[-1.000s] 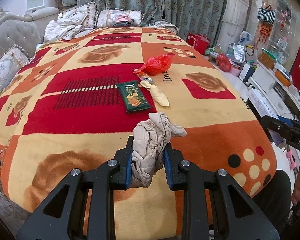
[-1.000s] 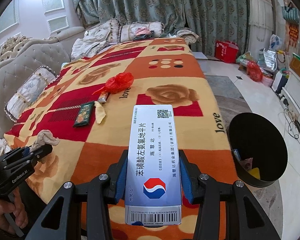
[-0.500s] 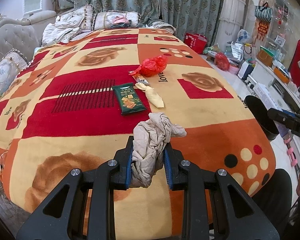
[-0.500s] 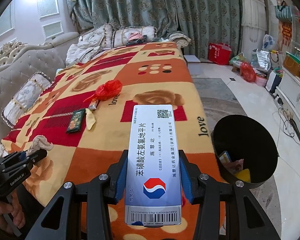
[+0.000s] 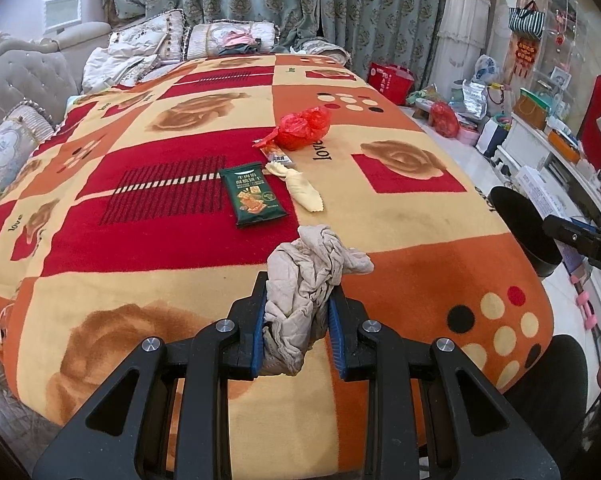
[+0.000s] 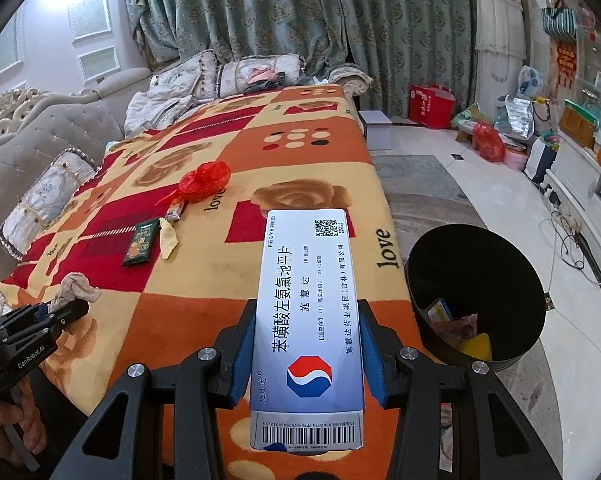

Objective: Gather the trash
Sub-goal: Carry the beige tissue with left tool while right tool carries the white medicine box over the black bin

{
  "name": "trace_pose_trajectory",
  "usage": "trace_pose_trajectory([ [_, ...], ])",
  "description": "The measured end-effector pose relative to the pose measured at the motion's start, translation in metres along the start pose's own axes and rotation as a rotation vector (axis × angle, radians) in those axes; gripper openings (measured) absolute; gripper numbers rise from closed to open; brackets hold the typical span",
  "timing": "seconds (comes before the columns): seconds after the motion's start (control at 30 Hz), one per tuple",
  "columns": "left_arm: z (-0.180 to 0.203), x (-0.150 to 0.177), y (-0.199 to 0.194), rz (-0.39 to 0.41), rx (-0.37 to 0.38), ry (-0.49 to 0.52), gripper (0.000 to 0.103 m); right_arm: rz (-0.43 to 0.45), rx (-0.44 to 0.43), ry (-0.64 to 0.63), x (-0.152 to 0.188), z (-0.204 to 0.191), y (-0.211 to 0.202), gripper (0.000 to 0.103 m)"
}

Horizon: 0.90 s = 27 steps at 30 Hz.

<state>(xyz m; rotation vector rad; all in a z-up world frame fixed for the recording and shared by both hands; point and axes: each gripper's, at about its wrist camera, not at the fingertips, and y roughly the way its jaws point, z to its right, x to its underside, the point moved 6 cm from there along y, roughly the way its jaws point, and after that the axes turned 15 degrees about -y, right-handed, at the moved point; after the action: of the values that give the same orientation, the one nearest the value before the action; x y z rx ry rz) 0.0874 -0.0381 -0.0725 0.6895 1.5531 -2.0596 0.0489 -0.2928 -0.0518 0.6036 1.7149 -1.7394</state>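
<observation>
Right now my left gripper [image 5: 298, 316] pinches a crumpled beige rag [image 5: 308, 276] between its fingers, the cloth bunching up past the tips. Ahead of those tips, on the blanket [image 5: 140, 248], lie a green snack packet [image 5: 252, 194], a pale yellow wrapper [image 5: 302, 192] just beside it, and a red plastic bag [image 5: 302, 128] farther out. My right gripper [image 6: 306, 344] clamps a white medicine box [image 6: 306, 320] by its long sides. Off to the right of those fingers, on the floor, stands a black bin [image 6: 476, 296] with scraps inside.
</observation>
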Motion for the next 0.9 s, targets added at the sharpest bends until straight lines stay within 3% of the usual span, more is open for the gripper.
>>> trace_pose_trajectory([
  [0.9, 0.0030, 0.0021, 0.0003, -0.006, -0.005, 0.002, 0.024, 0.005, 0.016, 0.005, 0.0011, 0.0080, -0.0024, 0.045],
])
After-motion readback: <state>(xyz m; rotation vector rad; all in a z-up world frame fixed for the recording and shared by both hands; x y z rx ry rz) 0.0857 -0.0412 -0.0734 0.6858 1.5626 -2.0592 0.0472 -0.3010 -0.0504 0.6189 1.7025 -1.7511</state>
